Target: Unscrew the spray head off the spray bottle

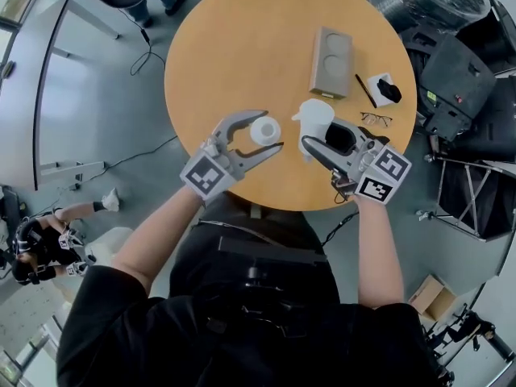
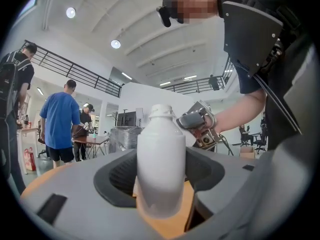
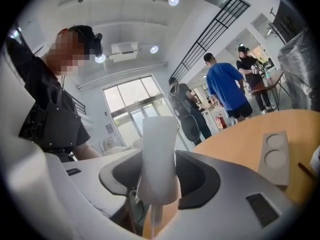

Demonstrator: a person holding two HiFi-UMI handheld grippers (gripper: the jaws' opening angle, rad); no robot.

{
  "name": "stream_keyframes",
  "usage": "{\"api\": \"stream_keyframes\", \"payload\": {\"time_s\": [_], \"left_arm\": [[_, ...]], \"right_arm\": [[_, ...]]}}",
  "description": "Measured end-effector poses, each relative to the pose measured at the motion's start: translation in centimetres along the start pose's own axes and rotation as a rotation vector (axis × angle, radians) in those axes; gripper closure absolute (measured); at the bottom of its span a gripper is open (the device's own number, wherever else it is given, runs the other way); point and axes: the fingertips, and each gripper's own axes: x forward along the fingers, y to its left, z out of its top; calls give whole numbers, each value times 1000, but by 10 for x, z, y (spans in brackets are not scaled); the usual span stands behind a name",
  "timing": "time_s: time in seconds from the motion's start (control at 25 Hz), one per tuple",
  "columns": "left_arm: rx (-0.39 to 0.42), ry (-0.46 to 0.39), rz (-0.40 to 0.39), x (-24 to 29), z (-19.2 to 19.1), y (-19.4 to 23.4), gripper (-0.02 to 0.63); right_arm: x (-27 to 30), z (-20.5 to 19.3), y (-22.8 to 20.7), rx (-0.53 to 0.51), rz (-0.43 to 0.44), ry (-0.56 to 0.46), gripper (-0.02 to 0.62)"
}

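A white spray bottle [image 1: 264, 130] with a bare threaded neck stands upright between the jaws of my left gripper [image 1: 271, 132], near the front edge of the round wooden table [image 1: 242, 47]. In the left gripper view the bottle [image 2: 161, 159] fills the gap and the pads press its sides. My right gripper [image 1: 317, 138] is shut on the detached white spray head [image 1: 314, 119], just right of the bottle. In the right gripper view the spray head [image 3: 159, 159] sits upright between the jaws, its thin tube [image 3: 153, 219] hanging below.
A grey block with two round recesses [image 1: 331, 61] lies at the table's far right, with a pen [image 1: 364, 90], a white card with a black object [image 1: 385, 89] and glasses [image 1: 376, 119] near the right edge. People stand in the background [image 2: 60, 124].
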Motion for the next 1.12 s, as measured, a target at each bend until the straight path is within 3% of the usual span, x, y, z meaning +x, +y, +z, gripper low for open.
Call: {"api": "stream_keyframes", "payload": {"time_s": [0.16, 0.44, 0.6, 1.12], "left_arm": [[27, -4, 4, 12, -31, 9, 298], [-10, 34, 27, 28, -104, 26, 298], [-40, 94, 23, 37, -153, 32, 296], [-93, 115, 23, 86, -272, 43, 298]], "right_arm": [[11, -48, -38, 99, -36, 69, 367], [27, -140, -95, 259, -99, 194, 368], [36, -182, -120, 312, -112, 230, 368], [43, -288, -198, 458, -185, 331, 368]]}}
